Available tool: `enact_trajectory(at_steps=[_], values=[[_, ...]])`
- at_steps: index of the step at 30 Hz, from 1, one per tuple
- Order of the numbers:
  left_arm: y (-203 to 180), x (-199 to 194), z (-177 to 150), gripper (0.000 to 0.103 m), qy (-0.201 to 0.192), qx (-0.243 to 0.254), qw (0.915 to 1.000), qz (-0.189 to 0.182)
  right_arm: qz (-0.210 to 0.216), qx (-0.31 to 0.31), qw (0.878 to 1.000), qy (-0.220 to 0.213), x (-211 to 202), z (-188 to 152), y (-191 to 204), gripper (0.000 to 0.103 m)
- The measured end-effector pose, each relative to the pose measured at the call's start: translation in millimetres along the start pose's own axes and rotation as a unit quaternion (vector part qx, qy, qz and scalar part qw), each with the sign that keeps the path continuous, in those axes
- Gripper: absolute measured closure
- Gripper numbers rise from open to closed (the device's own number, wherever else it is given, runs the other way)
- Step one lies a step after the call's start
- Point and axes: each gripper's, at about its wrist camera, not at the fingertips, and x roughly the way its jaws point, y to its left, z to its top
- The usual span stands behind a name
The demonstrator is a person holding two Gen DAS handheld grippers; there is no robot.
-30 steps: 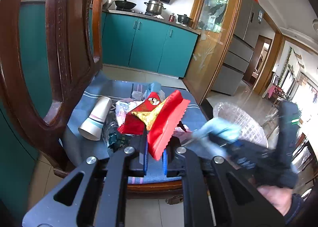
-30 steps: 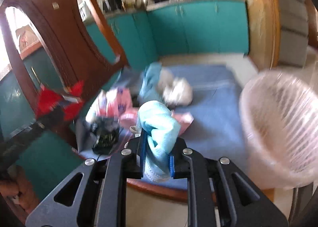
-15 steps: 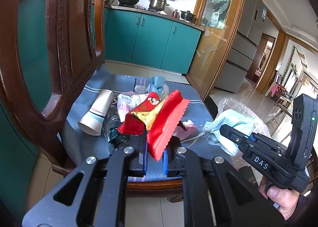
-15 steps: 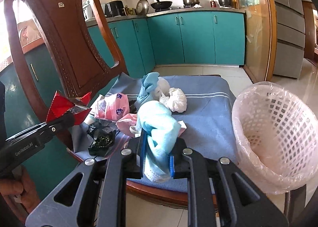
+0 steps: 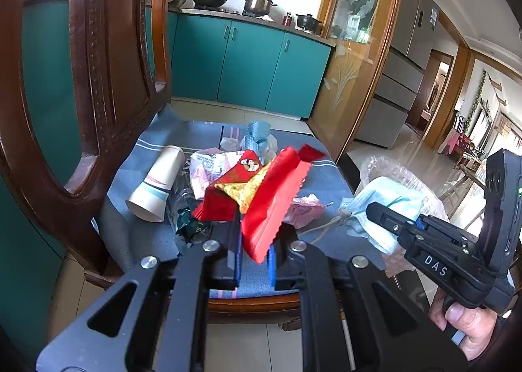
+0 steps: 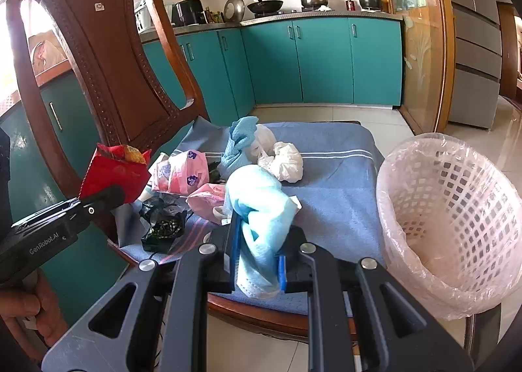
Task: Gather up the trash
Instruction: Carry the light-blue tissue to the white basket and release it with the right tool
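Observation:
My left gripper (image 5: 254,251) is shut on a red wrapper (image 5: 270,196) with a gold patch, held up above the chair seat. In the right wrist view the same red wrapper (image 6: 114,173) shows at the left in that gripper. My right gripper (image 6: 257,261) is shut on a crumpled light blue face mask (image 6: 261,205), lifted over the seat's near edge. The blue mask (image 5: 385,205) also appears at the right of the left wrist view. A pink bin (image 6: 450,225) lined with clear plastic stands right of the chair.
On the blue seat cushion (image 6: 336,173) lie a paper cup (image 5: 156,186), pink packets (image 6: 182,173), a blue cloth (image 6: 238,143), white crumpled tissue (image 6: 284,163) and a dark wrapper (image 6: 163,228). The wooden chair back (image 6: 107,68) rises at the left. Teal kitchen cabinets (image 6: 310,62) stand behind.
The right gripper with the mask was blurred in motion a second ago and now hangs still near the bin. The left gripper keeps the red wrapper in about the same spot.

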Motion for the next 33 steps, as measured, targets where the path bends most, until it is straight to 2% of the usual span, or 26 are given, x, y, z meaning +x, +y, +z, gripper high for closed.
enact_trajectory(at_steps=[5, 8, 15, 19, 22, 33], values=[[-4, 1, 0, 0.09, 0.002, 0.007, 1.0, -0.001, -0.023, 0.015, 0.999, -0.029, -11, 7, -21, 0.085], [-6, 2, 0, 0.09, 0.002, 0.01, 0.9999, -0.001, -0.06, 0.044, 0.996, -0.053, -21, 14, -54, 0.085], [-10, 7, -2, 0.09, 0.01, 0.017, 0.9998, -0.003, -0.142, 0.099, 0.982, -0.071, -38, 19, -125, 0.085], [-13, 10, -2, 0.09, 0.012, 0.02, 0.9997, -0.003, -0.174, 0.115, 0.975, -0.071, -46, 14, -154, 0.085], [-16, 12, -2, 0.09, 0.014, 0.023, 0.9996, -0.004, -0.18, 0.125, 0.973, -0.065, -47, 8, -168, 0.085], [-28, 27, -5, 0.09, 0.023, 0.033, 0.9992, 0.005, -0.177, 0.11, 0.977, -0.056, -48, 4, -166, 0.085]])
